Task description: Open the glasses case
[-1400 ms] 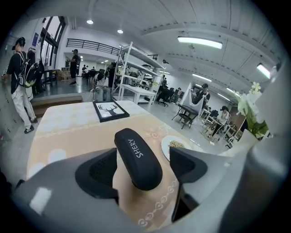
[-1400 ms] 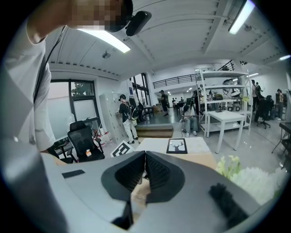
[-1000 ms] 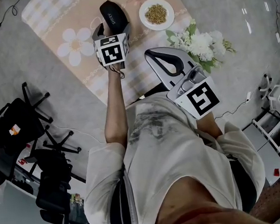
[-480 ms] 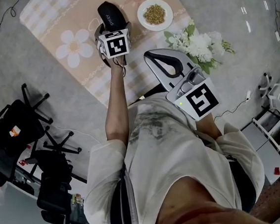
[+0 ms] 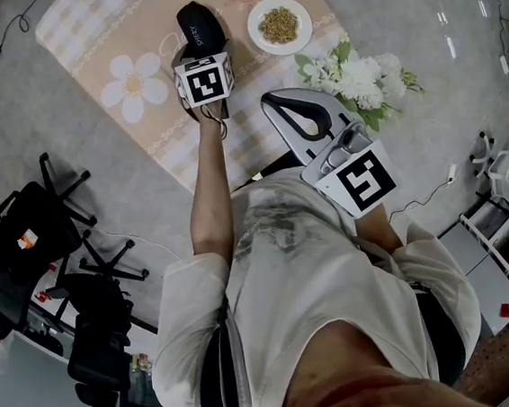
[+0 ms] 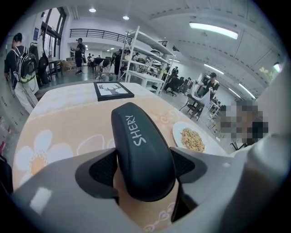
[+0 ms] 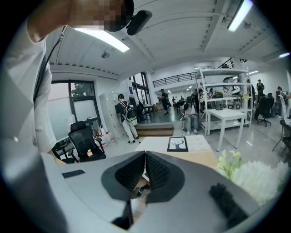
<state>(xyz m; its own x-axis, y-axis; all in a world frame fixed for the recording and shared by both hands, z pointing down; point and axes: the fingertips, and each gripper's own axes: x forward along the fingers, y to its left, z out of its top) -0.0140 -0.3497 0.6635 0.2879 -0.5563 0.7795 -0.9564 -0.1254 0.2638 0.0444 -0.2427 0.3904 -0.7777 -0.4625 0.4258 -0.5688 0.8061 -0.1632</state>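
Now, tablecloth [image 5: 120, 42]: a flowered cloth covers the table and probably keeps a smooth case from sliding.
Left gripper [image 5: 201, 61]: it reaches in from the table's near edge, tilted downward, and straddles the near end of the case. Its jaws are wide and closing, with one ribbed pad at each flank of the case. A firm squeeze cannot yet be made out.
Reason for that hold: gripping the end by its sides would likely pin the base, leaving the lid free to lift.
Glasses case [image 5: 199, 23]: black, lettered SHERY, and shut. It lies flat on the cloth around mid-table, with its long axis running away from the near edge so that its narrow sides face the pads.
Plate of grain [image 5: 279, 25]: it sits right of the case towards the table's right edge, apart from it and clear of the work.
White flowers [image 5: 361, 78]: they lie by the table's near right corner, out of the way.
Right gripper [image 7: 145, 166]: it is held back above the near edge, close to the person's chest, with jaws together and nothing between them. It seems to be waiting for the case to be steadied.
Task state: the lid is not yet raised.
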